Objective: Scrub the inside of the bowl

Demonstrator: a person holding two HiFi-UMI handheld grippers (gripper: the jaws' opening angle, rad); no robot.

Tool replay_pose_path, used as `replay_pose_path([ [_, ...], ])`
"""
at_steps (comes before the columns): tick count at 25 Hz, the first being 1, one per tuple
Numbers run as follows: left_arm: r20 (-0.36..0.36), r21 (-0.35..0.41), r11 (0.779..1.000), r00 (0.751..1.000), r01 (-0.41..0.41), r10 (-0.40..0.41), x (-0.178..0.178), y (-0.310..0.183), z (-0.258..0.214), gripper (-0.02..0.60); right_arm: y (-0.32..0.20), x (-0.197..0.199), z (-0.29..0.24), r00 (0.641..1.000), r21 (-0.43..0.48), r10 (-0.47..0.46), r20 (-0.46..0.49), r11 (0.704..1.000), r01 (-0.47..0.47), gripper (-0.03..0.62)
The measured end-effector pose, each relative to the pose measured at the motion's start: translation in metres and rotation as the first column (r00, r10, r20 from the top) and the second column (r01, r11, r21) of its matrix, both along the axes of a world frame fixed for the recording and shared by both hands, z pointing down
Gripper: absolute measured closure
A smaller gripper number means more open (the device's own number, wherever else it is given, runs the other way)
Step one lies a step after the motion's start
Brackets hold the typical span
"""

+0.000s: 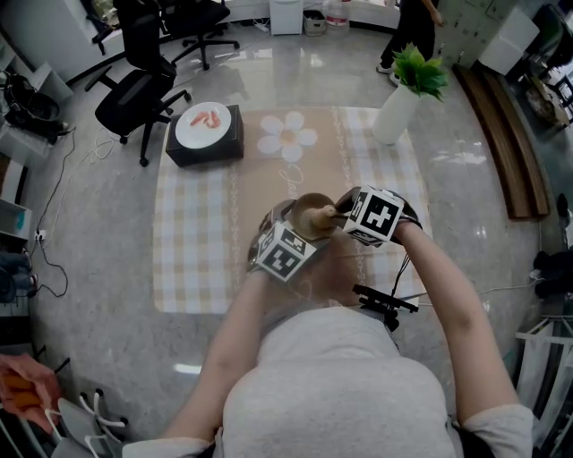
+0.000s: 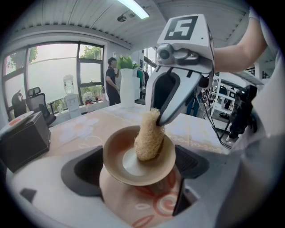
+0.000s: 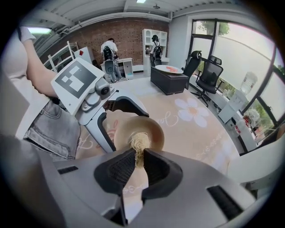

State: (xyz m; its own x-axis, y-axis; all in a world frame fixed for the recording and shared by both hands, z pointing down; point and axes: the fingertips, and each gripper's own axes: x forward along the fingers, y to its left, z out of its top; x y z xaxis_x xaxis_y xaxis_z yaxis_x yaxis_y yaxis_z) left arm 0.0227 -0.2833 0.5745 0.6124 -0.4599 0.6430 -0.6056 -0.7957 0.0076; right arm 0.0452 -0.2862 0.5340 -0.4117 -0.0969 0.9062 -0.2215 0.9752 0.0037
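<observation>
A tan bowl (image 1: 307, 209) with a pink, red-swirled outside is held tilted above the checked mat. My left gripper (image 1: 283, 250) is shut on the bowl (image 2: 139, 164), one jaw on each side of it. A beige loofah scrubber (image 2: 148, 136) stands inside the bowl against its far wall. My right gripper (image 1: 356, 216) is shut on the loofah (image 3: 139, 144), whose fibres are pinched between the two pads. From the right gripper view the bowl (image 3: 149, 129) sits just beyond the jaws, with the left gripper (image 3: 91, 95) behind it.
A black box (image 1: 204, 141) carrying a white plate with red food stands at the mat's far left corner. A white vase with a green plant (image 1: 400, 106) stands far right. Office chairs (image 1: 134, 89) and a person (image 1: 412, 27) are farther back. A black cable device (image 1: 385, 301) lies near my right elbow.
</observation>
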Motion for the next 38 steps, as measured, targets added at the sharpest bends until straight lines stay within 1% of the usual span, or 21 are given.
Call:
replay_pose_path([
  [6, -0.002, 0.0, 1.0, 1.0, 0.0, 0.0, 0.0, 0.0, 0.0, 0.101, 0.019, -0.01, 0.001, 0.998, -0.093, -0.031, 0.046, 0.995, 0.035, 0.534],
  [11, -0.001, -0.003, 1.0, 1.0, -0.001, 0.001, 0.0, 0.0, 0.0, 0.101, 0.029, -0.024, 0.001, 0.994, -0.122, -0.061, 0.095, 0.99, 0.072, 0.534],
  [15, -0.001, -0.002, 1.0, 1.0, 0.0, 0.0, 0.0, 0.0, 0.0, 0.103, 0.028, -0.034, 0.0, 0.99, -0.123, -0.046, 0.136, 0.99, 0.063, 0.534],
  [19, -0.002, -0.002, 1.0, 1.0, 0.001, -0.001, 0.0, -0.001, 0.0, 0.103, 0.02, -0.045, 0.0, 0.983, -0.119, 0.002, 0.182, 0.993, 0.02, 0.534],
  [24, 0.001, -0.004, 1.0, 1.0, 0.0, 0.0, 0.0, 0.0, 0.0, 0.103, -0.002, -0.05, 0.003, 0.977, -0.06, 0.099, 0.19, 0.994, -0.089, 0.534],
  [30, 0.002, -0.005, 1.0, 1.0, -0.001, 0.001, 0.0, 0.0, 0.001, 0.103, -0.022, -0.041, 0.007, 0.971, 0.038, 0.173, 0.165, 0.983, -0.182, 0.534],
  [34, -0.002, -0.002, 1.0, 1.0, -0.002, 0.002, 0.0, 0.0, 0.0, 0.103, -0.03, -0.032, 0.007, 0.973, 0.09, 0.189, 0.136, 0.975, -0.202, 0.536],
  [38, -0.003, -0.002, 1.0, 1.0, -0.004, 0.004, 0.0, 0.0, 0.001, 0.103, -0.03, -0.024, 0.006, 0.984, 0.135, 0.156, 0.084, 0.977, -0.167, 0.536],
])
